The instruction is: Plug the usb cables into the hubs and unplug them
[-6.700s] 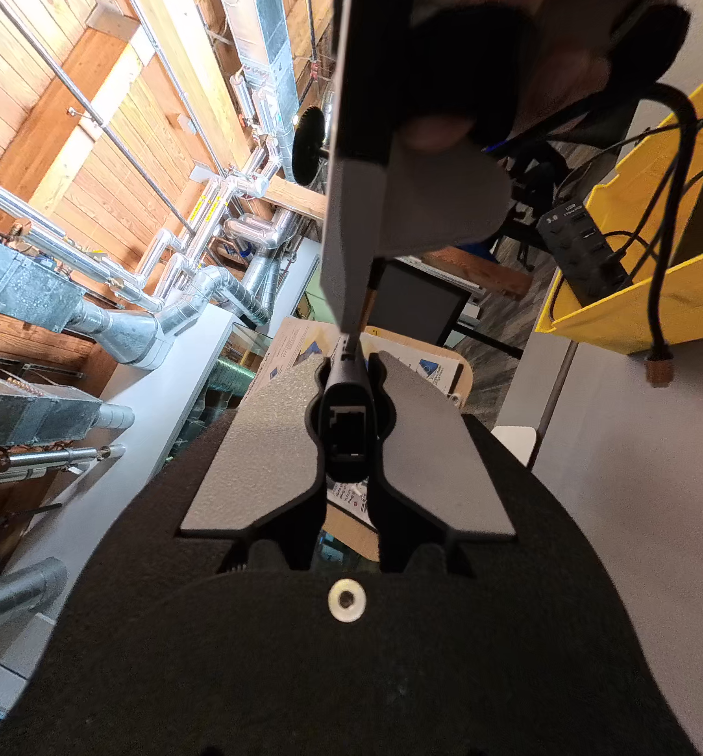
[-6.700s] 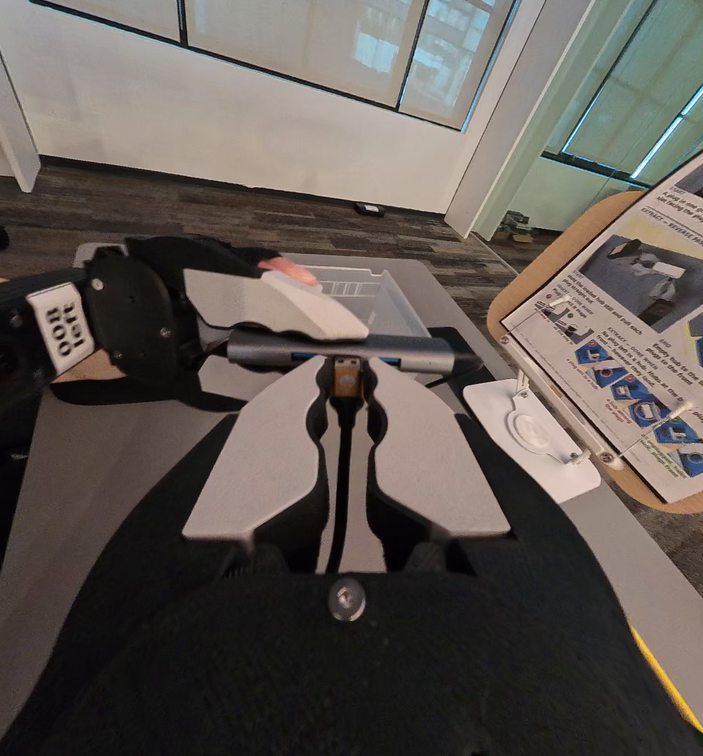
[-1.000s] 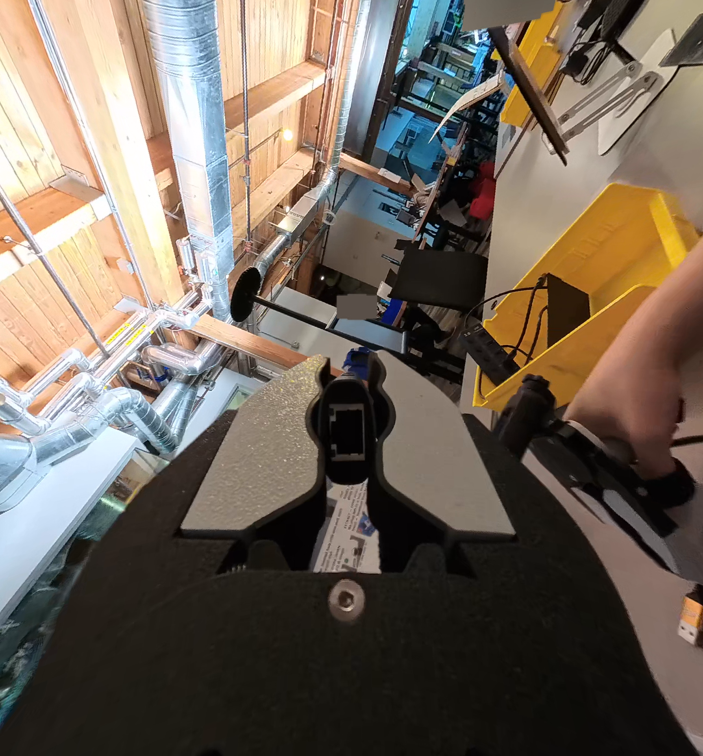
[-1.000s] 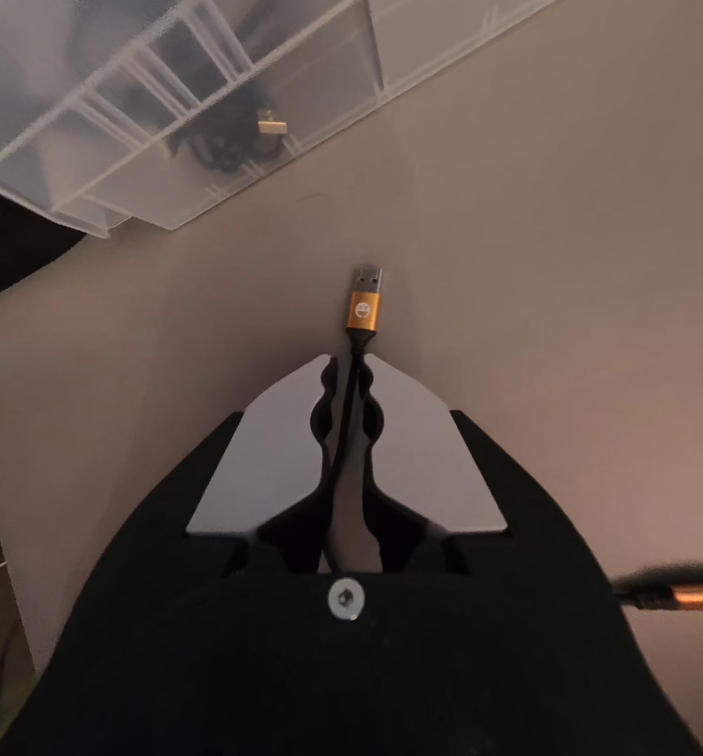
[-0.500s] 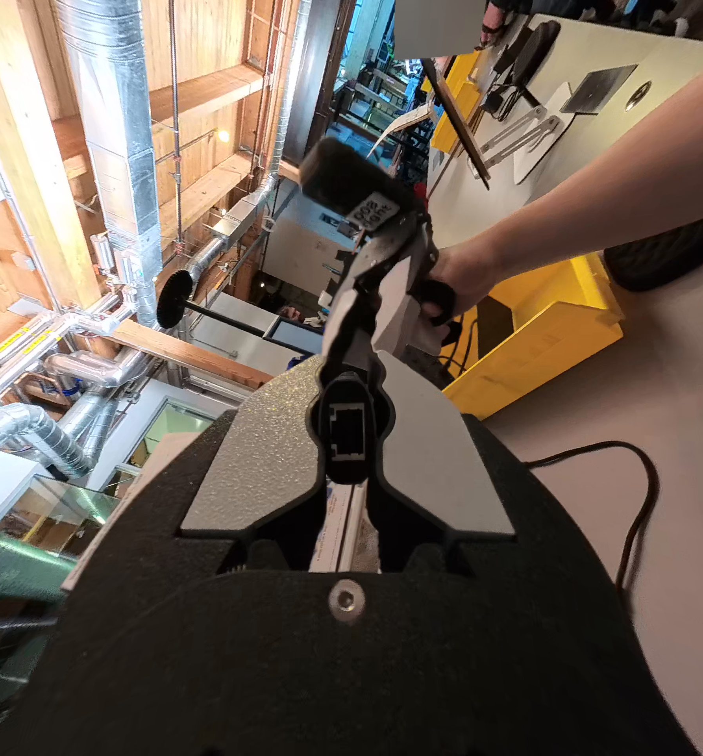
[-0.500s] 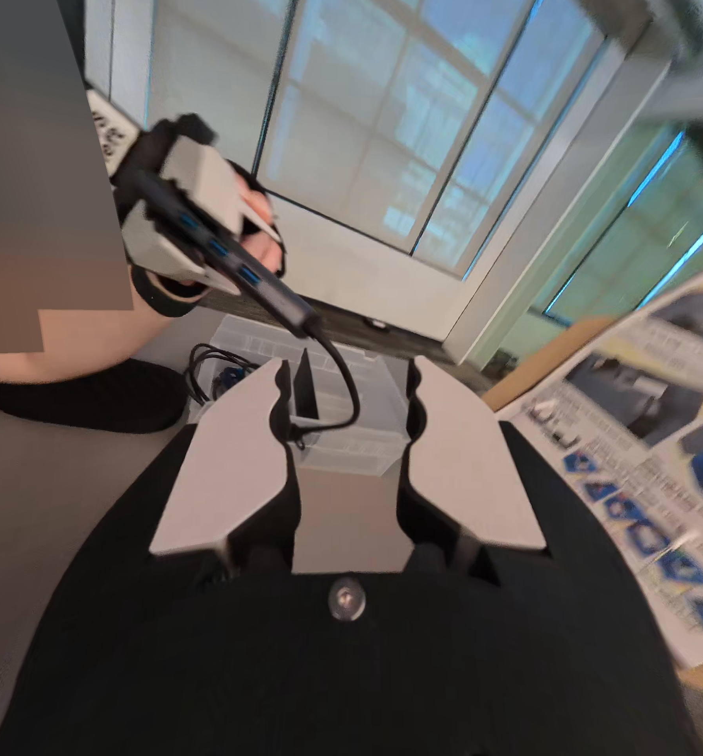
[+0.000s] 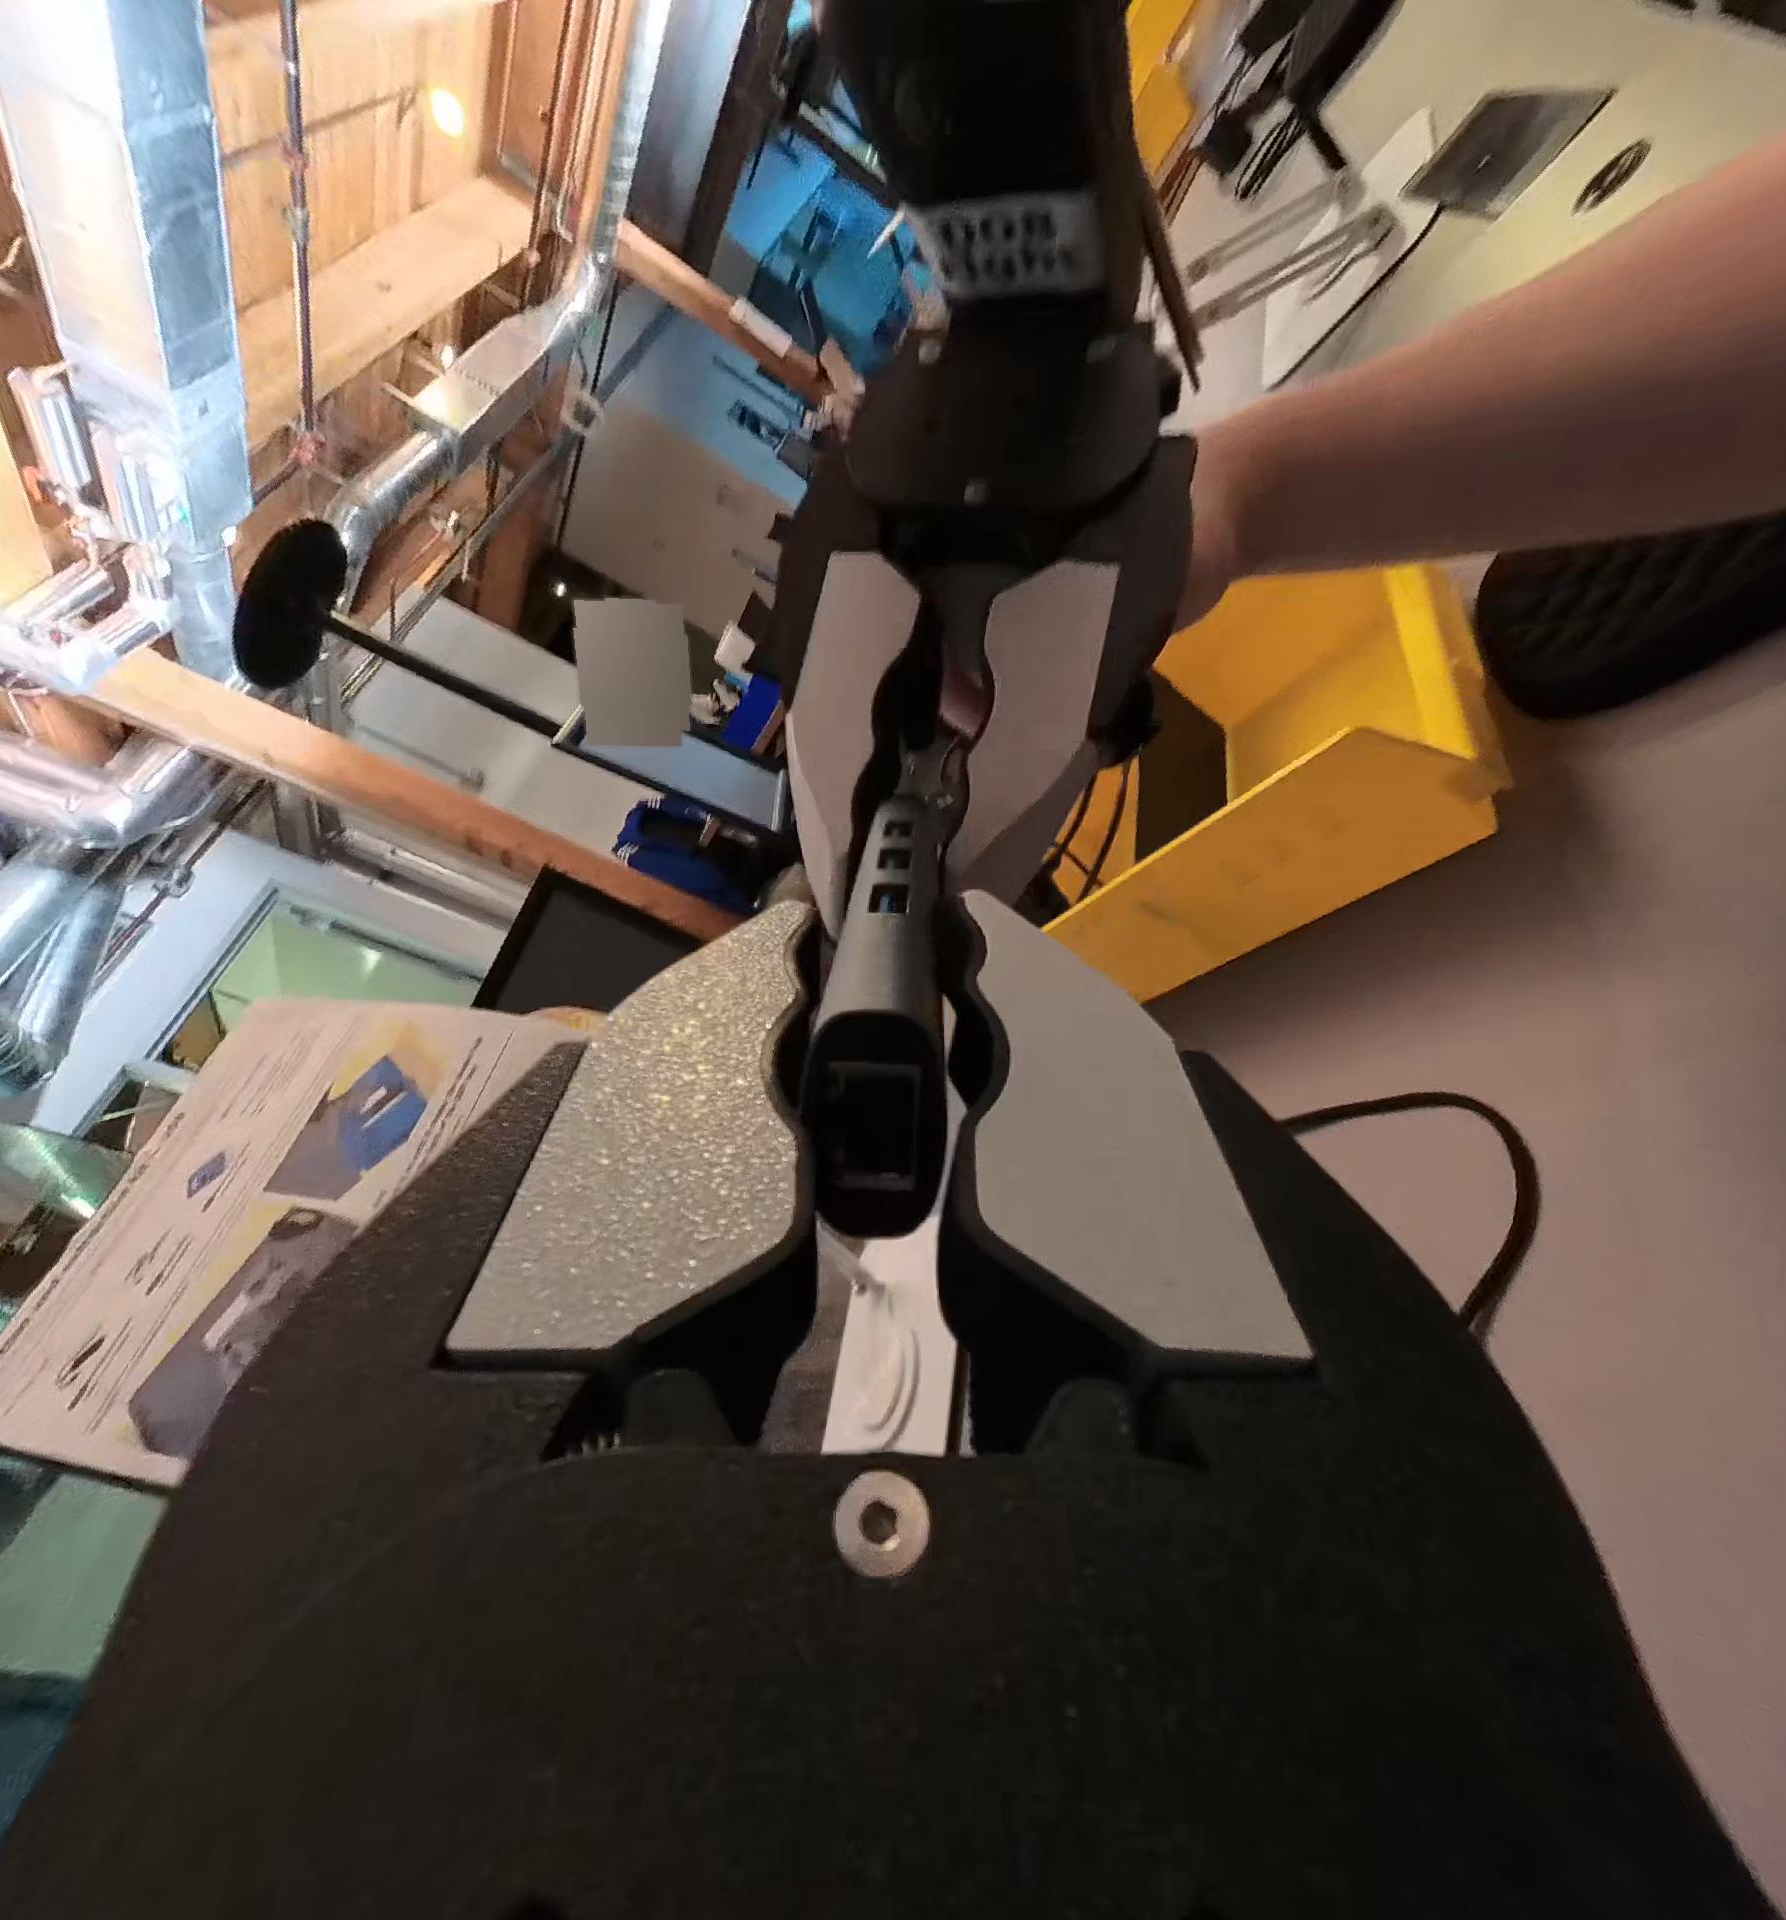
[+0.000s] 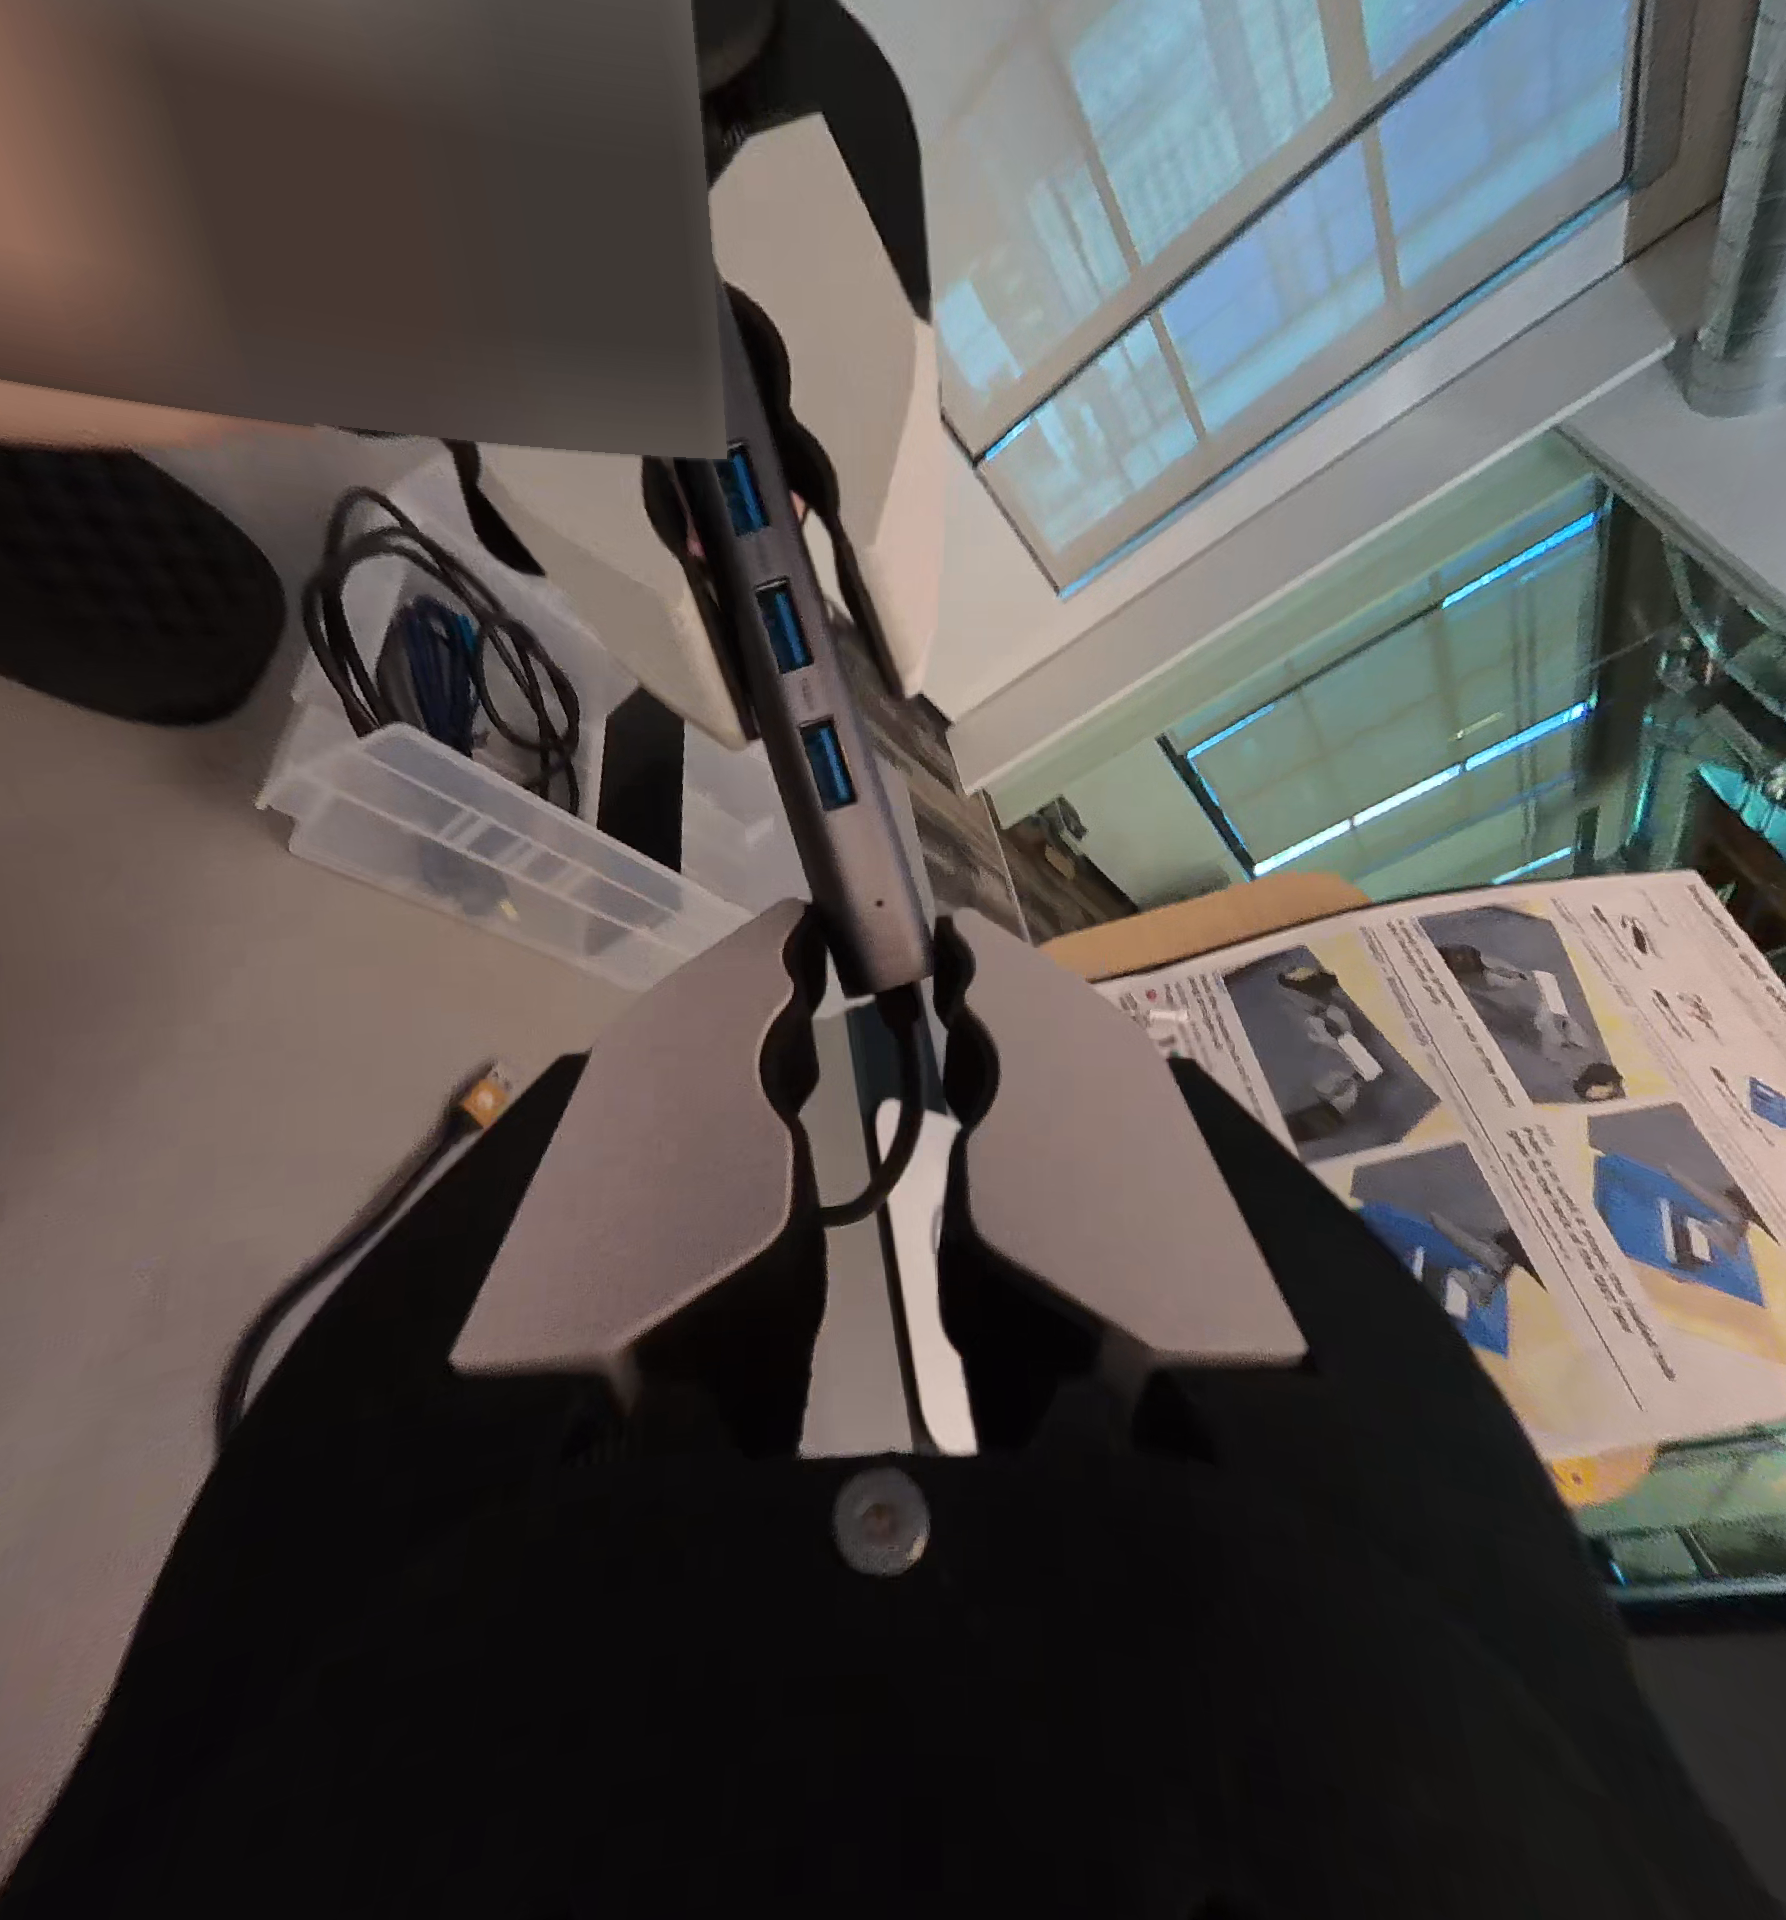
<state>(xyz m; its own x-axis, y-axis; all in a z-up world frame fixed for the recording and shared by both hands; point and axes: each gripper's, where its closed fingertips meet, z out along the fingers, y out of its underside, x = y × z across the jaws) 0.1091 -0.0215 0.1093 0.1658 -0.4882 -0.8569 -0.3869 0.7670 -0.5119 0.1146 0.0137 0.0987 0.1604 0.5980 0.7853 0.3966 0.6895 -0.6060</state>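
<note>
Grey table (image 8: 141,935), left gripper (image 7: 873,935) jaws clamping hub (image 7: 873,1091), right gripper (image 8: 873,935) jaws parted around its end.

The hub (image 7: 873,1081) runs lengthwise between the two grippers, above the counter (image 7: 1647,1039). One end sits between the fingers (image 7: 660,1132) of the left gripper (image 7: 876,925); the other end sits between the tips of the right gripper (image 8: 873,920), with the hub's own lead (image 8: 894,1091) looping down between those fingers. A loose cable (image 8: 349,1236) lies on the counter to the left of the right gripper, plug end pointing away. Behind it a compartment tray (image 8: 473,821) holds coiled cables. An instruction sheet (image 8: 1554,1122) lies right of the right gripper. In the left wrist view, a bin (image 7: 1315,790) sits on the counter beyond the hub.
</note>
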